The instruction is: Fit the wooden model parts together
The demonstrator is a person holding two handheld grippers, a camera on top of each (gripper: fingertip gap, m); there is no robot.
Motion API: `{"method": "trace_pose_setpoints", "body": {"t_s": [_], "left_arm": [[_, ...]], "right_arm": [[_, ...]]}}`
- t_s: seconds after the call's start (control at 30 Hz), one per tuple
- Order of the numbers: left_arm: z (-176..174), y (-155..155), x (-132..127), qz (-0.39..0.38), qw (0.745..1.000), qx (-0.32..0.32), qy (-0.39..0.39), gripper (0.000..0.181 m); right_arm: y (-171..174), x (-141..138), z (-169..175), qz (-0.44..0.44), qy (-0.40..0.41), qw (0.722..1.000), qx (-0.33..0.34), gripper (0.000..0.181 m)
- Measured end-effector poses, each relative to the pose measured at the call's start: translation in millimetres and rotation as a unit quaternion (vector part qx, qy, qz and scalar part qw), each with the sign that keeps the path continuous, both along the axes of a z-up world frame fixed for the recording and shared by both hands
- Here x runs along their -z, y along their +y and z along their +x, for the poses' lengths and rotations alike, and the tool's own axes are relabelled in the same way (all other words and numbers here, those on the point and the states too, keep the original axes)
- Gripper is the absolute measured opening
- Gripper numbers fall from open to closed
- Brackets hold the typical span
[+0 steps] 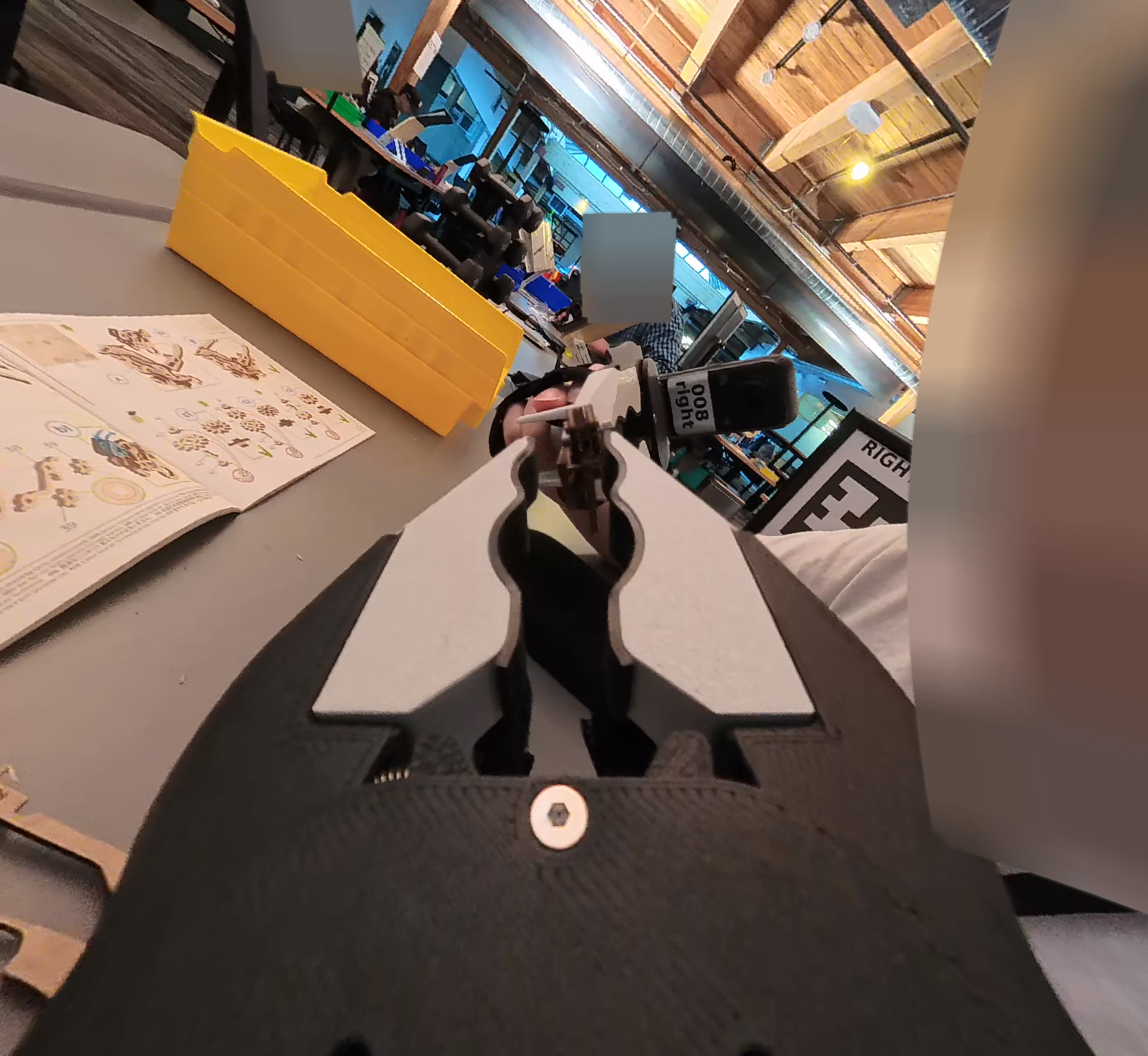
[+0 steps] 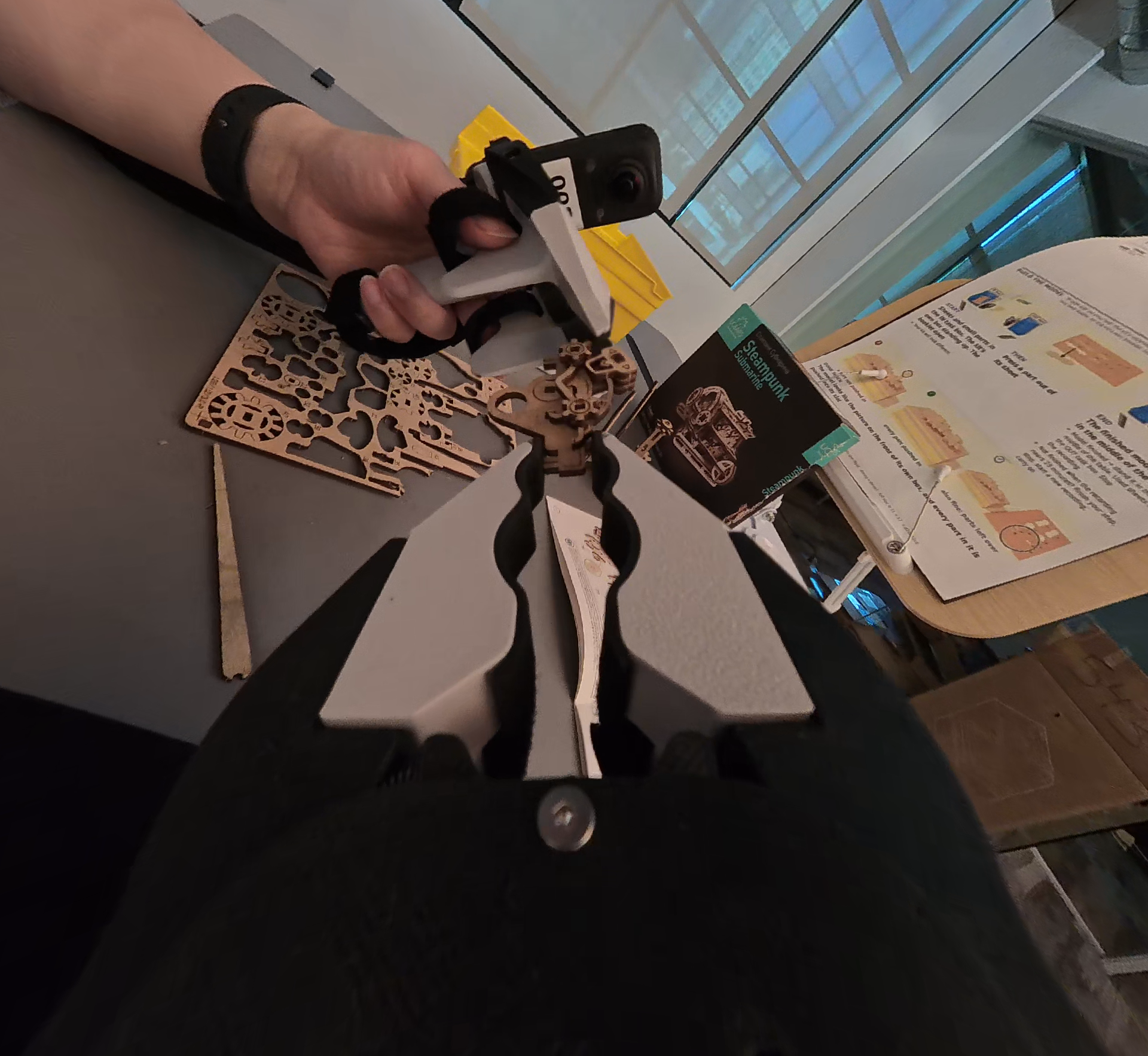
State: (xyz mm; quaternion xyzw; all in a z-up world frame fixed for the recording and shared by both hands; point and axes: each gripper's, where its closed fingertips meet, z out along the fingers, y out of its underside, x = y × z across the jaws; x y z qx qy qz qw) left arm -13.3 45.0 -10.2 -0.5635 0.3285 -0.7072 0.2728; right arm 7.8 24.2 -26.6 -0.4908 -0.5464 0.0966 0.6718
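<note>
Both grippers are meeting in the air above the grey worktop, and one small wooden model assembly is sitting between them. It is built of thin laser-cut plywood: toothed gear wheels, a flat plate with an oval hole and notched tabs, brown with darker burnt edges.

The right gripper is pinching the lower tab of the assembly with the tips of its two smooth grey fingers, whose black inner faces are wavy. In the left wrist view the left gripper, of the same shape, is pressing its two tips onto the model from the opposite side.

A hand with a black wristband and black finger loops is holding the left gripper, which is carrying a black camera.

One flat plywood sheet, full of empty cut-outs, is lying on the worktop, with one long pointed wooden strip just beside it, nearer the worktop's front edge. One glossy yellow plastic bin is standing toward the far edge, and one open paper booklet is lying near it. One dark printed box is standing tilted beyond the right fingers.
</note>
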Motion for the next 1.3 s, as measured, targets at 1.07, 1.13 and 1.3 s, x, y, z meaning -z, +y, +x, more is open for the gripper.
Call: {"method": "trace_pose_setpoints", "body": {"t_s": [1.07,1.13,1.3], "left_arm": [[4,-16,16,0.14,0.987,0.026,0.075,0.01],[4,-16,15,0.131,0.988,0.031,0.07,0.01],[1,-14,8,0.11,0.992,0.03,0.048,0.011]], "right_arm": [[-8,13,-6,-0.158,0.035,0.984,-0.071,0.013],[-10,12,-7,-0.153,0.036,0.985,-0.074,0.013],[-13,6,-7,-0.126,0.034,0.988,-0.077,0.012]]}}
